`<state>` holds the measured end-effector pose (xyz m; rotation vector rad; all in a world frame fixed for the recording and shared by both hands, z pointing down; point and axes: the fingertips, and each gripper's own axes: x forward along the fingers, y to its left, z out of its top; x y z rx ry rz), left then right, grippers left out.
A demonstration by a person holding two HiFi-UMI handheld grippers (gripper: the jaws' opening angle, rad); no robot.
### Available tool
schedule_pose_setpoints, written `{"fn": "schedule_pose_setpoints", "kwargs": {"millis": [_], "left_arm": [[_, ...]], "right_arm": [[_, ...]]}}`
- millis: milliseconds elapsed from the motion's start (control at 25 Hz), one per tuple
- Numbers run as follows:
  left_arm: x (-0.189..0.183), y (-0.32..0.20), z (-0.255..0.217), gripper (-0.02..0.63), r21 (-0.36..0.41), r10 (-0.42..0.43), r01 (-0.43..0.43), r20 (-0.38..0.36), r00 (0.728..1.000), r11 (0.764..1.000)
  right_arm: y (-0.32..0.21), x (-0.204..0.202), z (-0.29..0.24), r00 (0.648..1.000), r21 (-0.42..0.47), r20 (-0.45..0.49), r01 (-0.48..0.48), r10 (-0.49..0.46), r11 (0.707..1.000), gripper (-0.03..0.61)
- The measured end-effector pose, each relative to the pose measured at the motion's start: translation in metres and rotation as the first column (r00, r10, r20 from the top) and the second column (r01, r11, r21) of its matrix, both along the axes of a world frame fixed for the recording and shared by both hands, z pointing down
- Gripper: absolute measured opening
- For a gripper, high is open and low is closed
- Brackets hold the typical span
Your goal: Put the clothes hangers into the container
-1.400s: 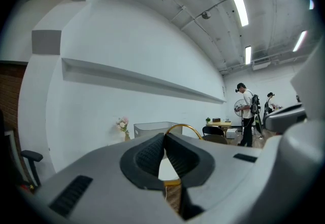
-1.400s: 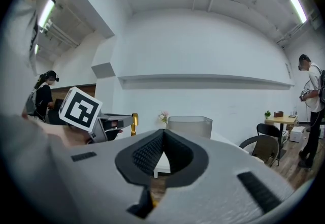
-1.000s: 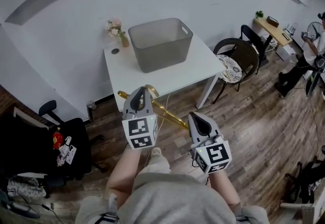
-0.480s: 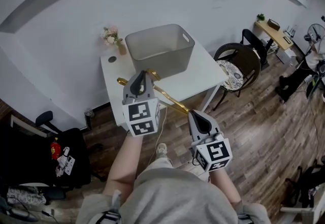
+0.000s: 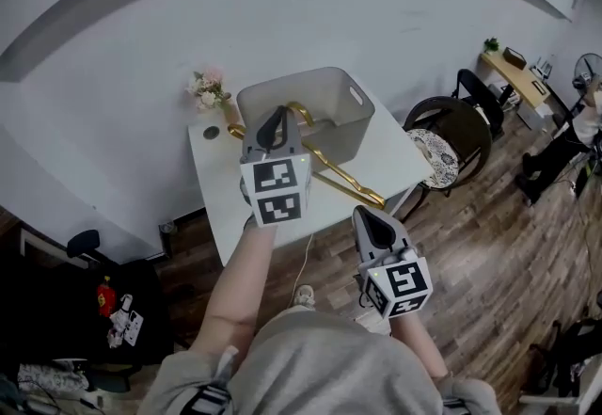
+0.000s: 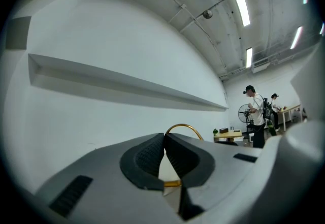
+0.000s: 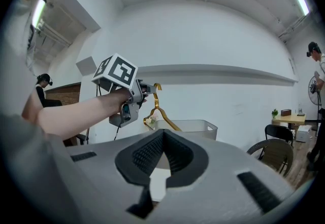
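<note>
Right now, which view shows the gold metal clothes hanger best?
Head view: the gold metal clothes hanger shows hook and arm by the grey bin. Right gripper view shows it small; left gripper view only its hook past the shut jaws.

Left tool (image 6: 165,137), jaws tight on a gold hanger (image 6: 184,126), its hook just above them.

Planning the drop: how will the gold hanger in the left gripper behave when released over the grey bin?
The gold hanger looks like thin rigid metal, so it probably keeps its shape and weighs little. Gripped near its hook by the left gripper, its long arm juts out, so it may swing or catch the grey bin's rim.
</note>
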<state>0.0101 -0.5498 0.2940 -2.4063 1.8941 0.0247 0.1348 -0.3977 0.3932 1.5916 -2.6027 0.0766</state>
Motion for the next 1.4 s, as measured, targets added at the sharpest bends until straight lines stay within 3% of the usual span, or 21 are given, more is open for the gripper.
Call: {"fn": "schedule_pose_setpoints", "kwargs": {"millis": [760,1040,1400], "left_arm": [[0.013,-0.132,0.013,0.015,-0.038,0.055,-0.056,-0.025,0.998,0.998],[0.011,-0.152,0.023,0.015,-0.066,0.060,-0.063,-0.050,0.997,0.996],[-0.017,-0.165,0.042,0.017,-0.108,0.028,-0.029,-0.017,0.999,0.994]], "right_arm": [[-0.108,-0.012,0.017,1.000,-0.026,-0.005,-0.008,0.008,1.000,-0.002],[-0.129,-0.009,0.022,1.000,-0.038,0.004,-0.007,0.007,0.999,-0.002],[-0.145,-0.020,0.028,1.000,-0.045,0.026,0.017,-0.016,0.999,-0.002]]}}
